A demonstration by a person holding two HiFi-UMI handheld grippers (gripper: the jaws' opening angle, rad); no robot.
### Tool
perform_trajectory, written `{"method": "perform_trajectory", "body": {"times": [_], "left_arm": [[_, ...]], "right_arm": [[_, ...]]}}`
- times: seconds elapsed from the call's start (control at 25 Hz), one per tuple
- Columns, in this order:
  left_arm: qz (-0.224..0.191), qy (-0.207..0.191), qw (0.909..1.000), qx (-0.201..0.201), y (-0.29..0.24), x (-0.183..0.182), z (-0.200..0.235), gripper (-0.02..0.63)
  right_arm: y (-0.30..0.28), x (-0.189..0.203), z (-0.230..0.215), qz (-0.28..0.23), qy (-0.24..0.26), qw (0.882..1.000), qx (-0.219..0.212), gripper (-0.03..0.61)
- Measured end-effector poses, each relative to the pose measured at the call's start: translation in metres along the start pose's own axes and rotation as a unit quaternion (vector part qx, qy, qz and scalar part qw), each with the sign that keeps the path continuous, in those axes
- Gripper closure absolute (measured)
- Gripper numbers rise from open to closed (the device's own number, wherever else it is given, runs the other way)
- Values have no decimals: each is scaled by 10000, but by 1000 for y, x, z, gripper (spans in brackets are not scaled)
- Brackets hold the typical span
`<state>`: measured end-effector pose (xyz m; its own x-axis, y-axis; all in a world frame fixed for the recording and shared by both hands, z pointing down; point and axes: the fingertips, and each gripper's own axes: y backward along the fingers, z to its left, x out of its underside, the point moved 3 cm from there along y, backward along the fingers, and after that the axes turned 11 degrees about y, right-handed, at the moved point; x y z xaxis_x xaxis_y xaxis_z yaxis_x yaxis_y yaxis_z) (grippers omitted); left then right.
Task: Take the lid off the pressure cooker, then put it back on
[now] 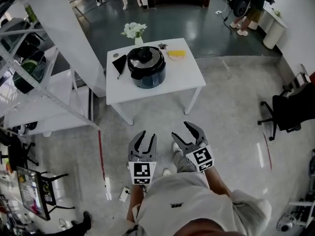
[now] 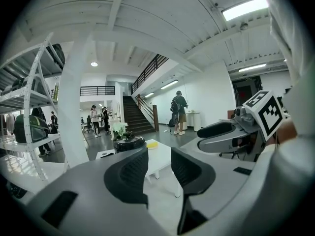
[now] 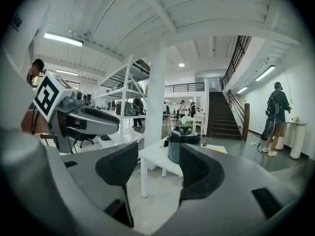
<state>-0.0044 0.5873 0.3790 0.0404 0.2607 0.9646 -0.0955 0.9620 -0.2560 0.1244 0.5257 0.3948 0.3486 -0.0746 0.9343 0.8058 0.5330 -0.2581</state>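
Head view: round glossy pressure cooker [image 1: 146,67] on white table [image 1: 187,75]; left tool [image 1: 148,134] and right tool [image 1: 180,129] both spread

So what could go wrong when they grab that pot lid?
The pressure cooker sits crowded: flowers right behind it and a black object beside it could get bumped. Also, the left gripper has its jaws only narrowly apart, so it might slip off the lid knob.

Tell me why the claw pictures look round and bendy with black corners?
Left gripper view and right gripper view: a wide-angle lens curves the ceiling beams and blacks out the corners; the left gripper view's ceiling light glares. Head view: sharper, no black corners.
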Motion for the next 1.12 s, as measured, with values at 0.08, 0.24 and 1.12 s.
{"method": "perform_trajectory", "body": {"times": [0.08, 0.24, 1.12], "left_arm": [[21, 14, 10000, -27, -16, -4, 7, 456], [52, 27, 9999, -92, -49, -10, 16, 456], [219, 96, 9977, -626, -223, -60, 27, 459]], "right_arm": [[-15, -3, -11, -13, -10, 10000, -52, 314], [-41, 1, -33, 12, -18, 9998, -217, 314], [-152, 15, -189, 37, 0, 9963, -860, 316]]}}
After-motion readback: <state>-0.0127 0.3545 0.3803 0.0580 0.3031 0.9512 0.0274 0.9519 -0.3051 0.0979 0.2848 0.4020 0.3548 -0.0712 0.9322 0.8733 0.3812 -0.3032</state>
